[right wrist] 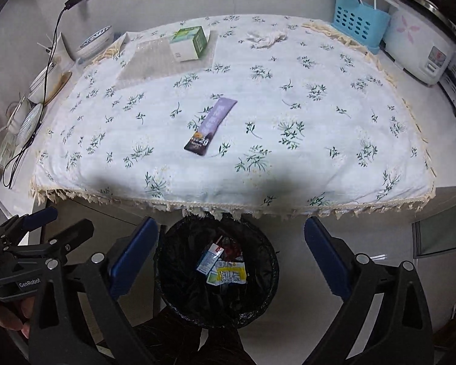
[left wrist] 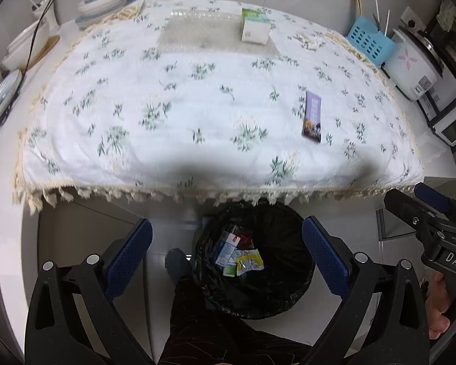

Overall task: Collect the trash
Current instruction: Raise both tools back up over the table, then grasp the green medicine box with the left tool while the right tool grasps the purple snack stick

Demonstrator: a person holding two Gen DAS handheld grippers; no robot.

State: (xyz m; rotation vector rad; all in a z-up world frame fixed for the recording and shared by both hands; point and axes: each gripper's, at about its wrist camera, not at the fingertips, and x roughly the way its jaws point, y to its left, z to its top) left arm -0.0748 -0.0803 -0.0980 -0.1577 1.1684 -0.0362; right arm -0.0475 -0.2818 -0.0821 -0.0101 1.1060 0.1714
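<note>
Bin (right wrist: 179, 292) rim under fringe, wrappers (right wrist: 225, 269) overlapping

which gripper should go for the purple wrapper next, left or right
Right, probably. In the right wrist view the purple wrapper lies nearly straight ahead of the open right gripper; in the left view it sits off to the right of the open left gripper.

The desk cloth (right wrist: 288, 97) was white with green sprigs and a cream fringe. The wrapper (right wrist: 211, 126) was lilac, darkening to purple-black at one end. The carton (right wrist: 188, 44) was white and green. The bin liner (right wrist: 258, 273) was black — the basket (right wrist: 360, 22) light blue.
</note>
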